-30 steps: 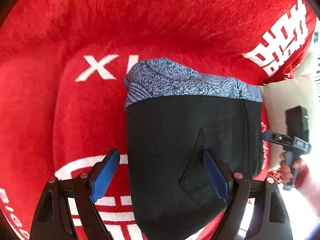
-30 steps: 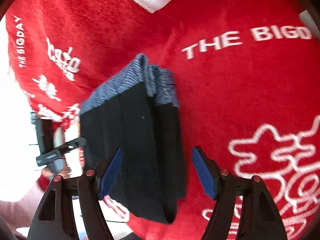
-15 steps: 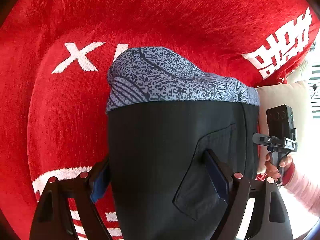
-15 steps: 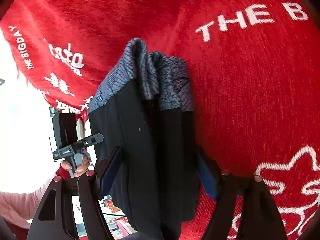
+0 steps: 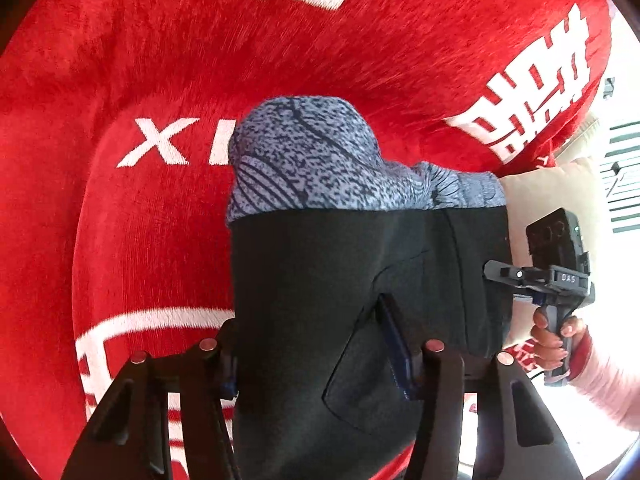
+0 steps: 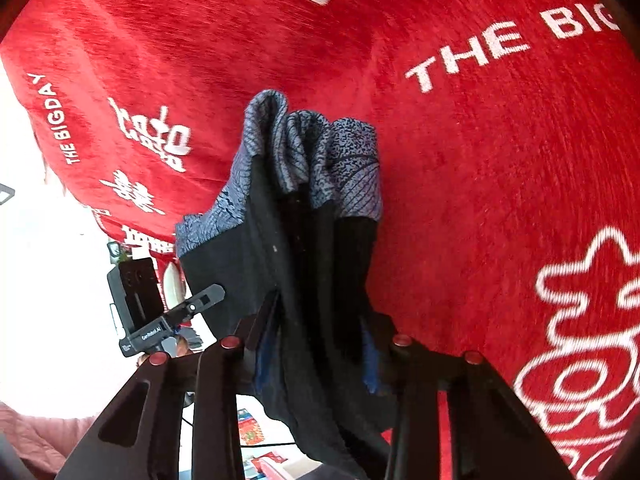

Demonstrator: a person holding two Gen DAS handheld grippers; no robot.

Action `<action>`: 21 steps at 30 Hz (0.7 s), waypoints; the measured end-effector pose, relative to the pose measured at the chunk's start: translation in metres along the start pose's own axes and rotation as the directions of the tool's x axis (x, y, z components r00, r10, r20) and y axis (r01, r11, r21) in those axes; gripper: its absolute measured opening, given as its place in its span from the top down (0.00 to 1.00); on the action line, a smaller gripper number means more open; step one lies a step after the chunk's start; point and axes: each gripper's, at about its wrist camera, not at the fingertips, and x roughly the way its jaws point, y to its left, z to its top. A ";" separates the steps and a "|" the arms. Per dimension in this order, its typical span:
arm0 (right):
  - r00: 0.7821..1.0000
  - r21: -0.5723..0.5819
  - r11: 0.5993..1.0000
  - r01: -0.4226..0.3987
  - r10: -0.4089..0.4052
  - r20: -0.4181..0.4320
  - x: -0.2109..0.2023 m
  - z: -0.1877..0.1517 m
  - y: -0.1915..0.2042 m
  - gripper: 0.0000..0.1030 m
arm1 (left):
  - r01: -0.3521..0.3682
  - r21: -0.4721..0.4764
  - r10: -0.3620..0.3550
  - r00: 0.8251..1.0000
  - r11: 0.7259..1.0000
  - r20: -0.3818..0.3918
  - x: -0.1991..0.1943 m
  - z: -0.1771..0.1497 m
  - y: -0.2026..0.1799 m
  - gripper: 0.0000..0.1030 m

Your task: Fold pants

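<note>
Black pants (image 5: 320, 300) with a speckled blue-grey patterned band at the far end (image 5: 320, 164), folded into a thick bundle and hanging above a red blanket (image 5: 120, 220) printed with white letters and symbols. Seen from the left wrist camera as one broad black panel with a stitched back pocket (its pointed lower edge angled toward the bottom). Seen from the right wrist camera edge-on (image 6: 312, 272), showing several stacked layers, the patterned band bunched into rounded folds at the far end.

Left gripper (image 5: 316, 356) clamped on the near part of the bundle: jaws drawn in partway, the cloth filling the gap between them, the right blue pad pressed flat against the black fabric beside the pocket, the left pad mostly hidden behind the cloth edge.

Right gripper (image 6: 316, 344) likewise clenched on the pants, jaws narrowed around the folded layers, blue pads only partly visible on either side of the black cloth.

Opposite gripper visible at the frame edge in each view, just beside the bundle. A pale cushion (image 5: 552, 192) past the blanket's edge.
</note>
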 end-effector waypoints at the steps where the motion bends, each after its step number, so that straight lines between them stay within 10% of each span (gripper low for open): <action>1: 1.000 -0.004 1.000 0.001 -0.001 -0.002 -0.002 -0.002 0.001 0.63 | 0.001 0.000 -0.001 1.000 1.000 0.001 -0.005 -0.002 -0.002 0.45; 21: 0.989 -0.077 0.986 0.150 -0.149 0.017 0.011 -0.102 0.003 0.59 | -0.121 0.027 0.122 0.993 0.992 -0.007 -0.008 -0.097 0.002 0.36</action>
